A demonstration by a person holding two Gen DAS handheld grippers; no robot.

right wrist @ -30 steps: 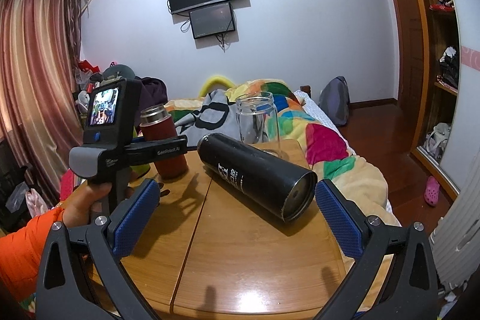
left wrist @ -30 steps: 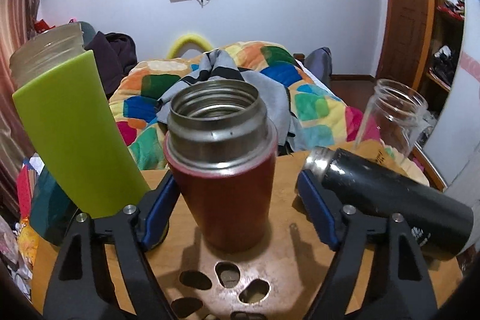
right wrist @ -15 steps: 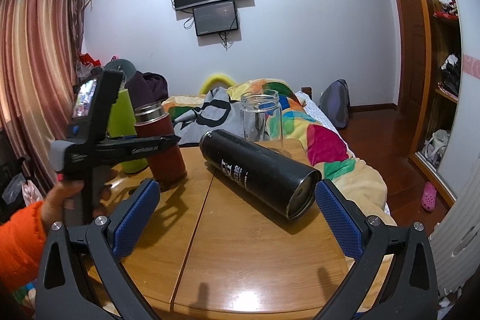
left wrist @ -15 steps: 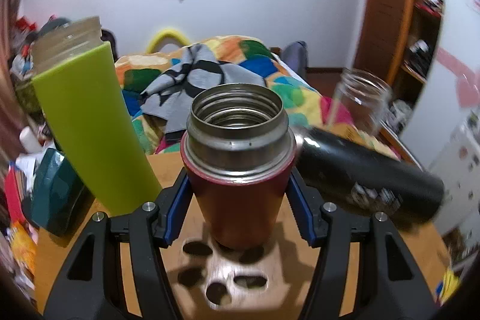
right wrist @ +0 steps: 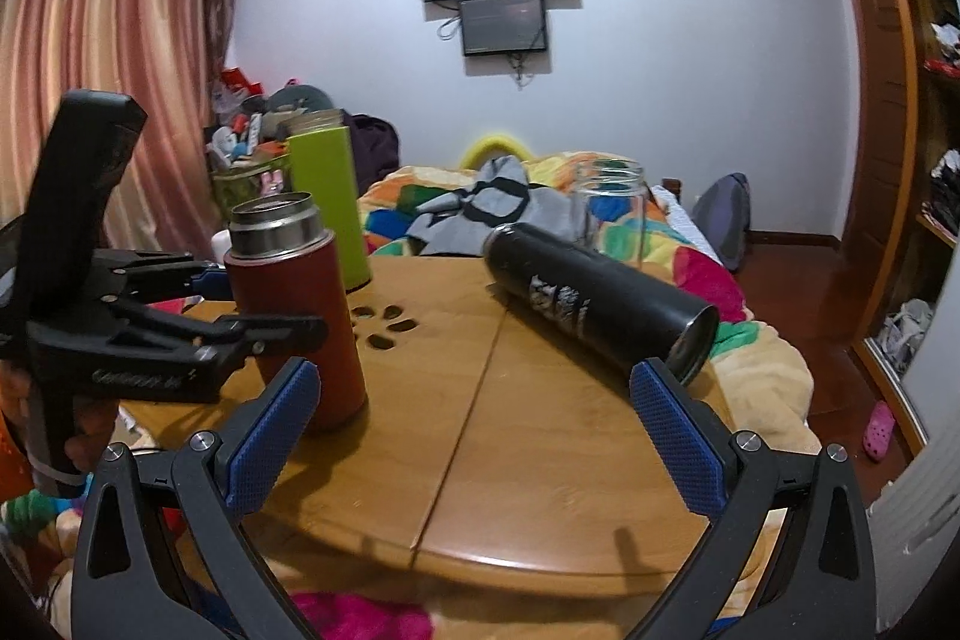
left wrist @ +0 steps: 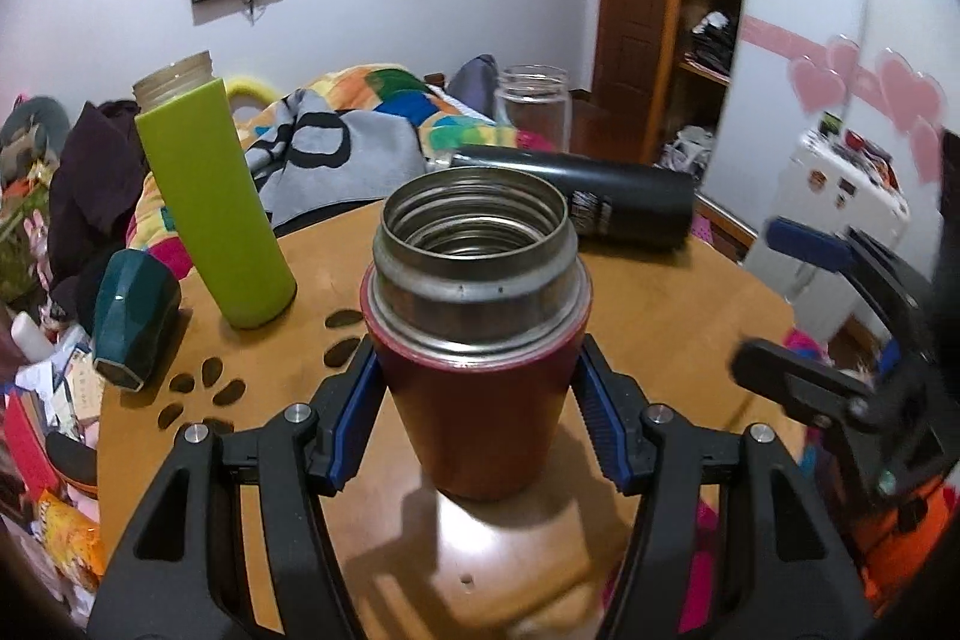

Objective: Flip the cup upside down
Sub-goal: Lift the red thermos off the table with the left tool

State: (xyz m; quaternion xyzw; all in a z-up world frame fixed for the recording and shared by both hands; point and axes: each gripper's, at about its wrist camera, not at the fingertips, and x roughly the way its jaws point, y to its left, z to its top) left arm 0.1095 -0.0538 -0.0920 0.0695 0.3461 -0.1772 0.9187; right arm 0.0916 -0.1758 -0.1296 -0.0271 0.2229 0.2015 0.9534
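Two grippers are up, but only my left gripper (left wrist: 477,421) is doing the work: its blue fingers (left wrist: 354,418) press on either side of the red cup (left wrist: 474,388), low on its body, so I read that as a closed grip on it. The cup stands upright with its steel mouth open to the ceiling, and its base looks to be resting on the table (left wrist: 660,316), though I cannot tell whether it is a hair off the wood. My right gripper (right wrist: 480,436) hangs over the near edge, to the right of the cup, fingers spread wide and holding nothing.

So I judge the grasp made and the flip not yet begun. Next I need to lift the cup, roll my left wrist through a half turn and set the rim down flat. Behind the cup stands a green bottle (left wrist: 210,202), and a black flask (left wrist: 600,208) lies on its side to the right behind it, so I want the swing kept tight and toward me.
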